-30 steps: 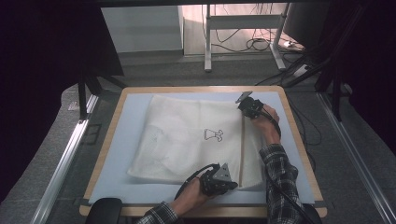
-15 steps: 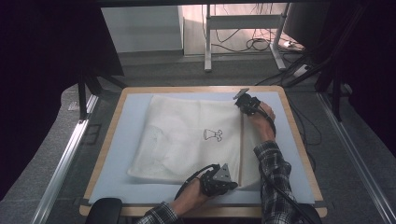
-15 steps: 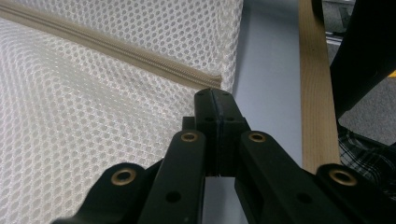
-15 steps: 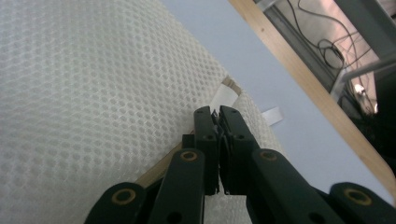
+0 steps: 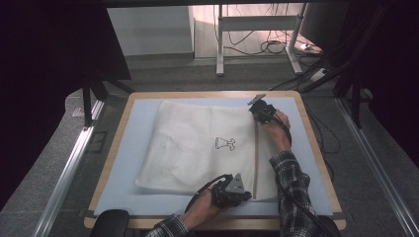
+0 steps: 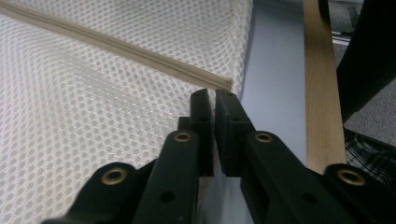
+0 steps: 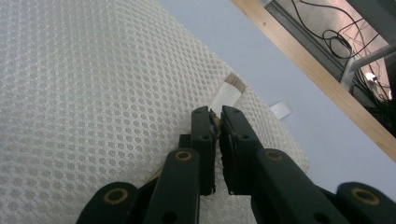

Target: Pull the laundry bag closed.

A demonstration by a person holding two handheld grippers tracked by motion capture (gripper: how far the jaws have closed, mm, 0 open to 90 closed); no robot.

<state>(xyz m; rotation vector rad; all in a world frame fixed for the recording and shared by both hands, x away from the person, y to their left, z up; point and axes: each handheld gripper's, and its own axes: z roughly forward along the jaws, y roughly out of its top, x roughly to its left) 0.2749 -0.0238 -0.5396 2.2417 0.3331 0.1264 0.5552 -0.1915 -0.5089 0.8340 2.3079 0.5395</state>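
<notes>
High view: your right gripper [image 5: 260,109] has slid farther up the mesh bag's [image 5: 197,145] zipper [image 5: 256,153], jaws pinching its pull; left gripper [image 5: 232,187] stays clamped on the near end.

Mesh bag [image 5: 197,145] flat on the mat [image 5: 143,111] at the surface's [image 5: 207,94] centre. Zipper strip [image 5: 256,153] along the bag's 3 o'clock edge. Right gripper [image 5: 260,109] at the strip's 12 o'clock end, left gripper [image 5: 232,187] at its 6 o'clock end.

no readable txt, mesh bag [image 5: 197,143] has small dark printed mark [image 5: 225,143], illegible
</notes>
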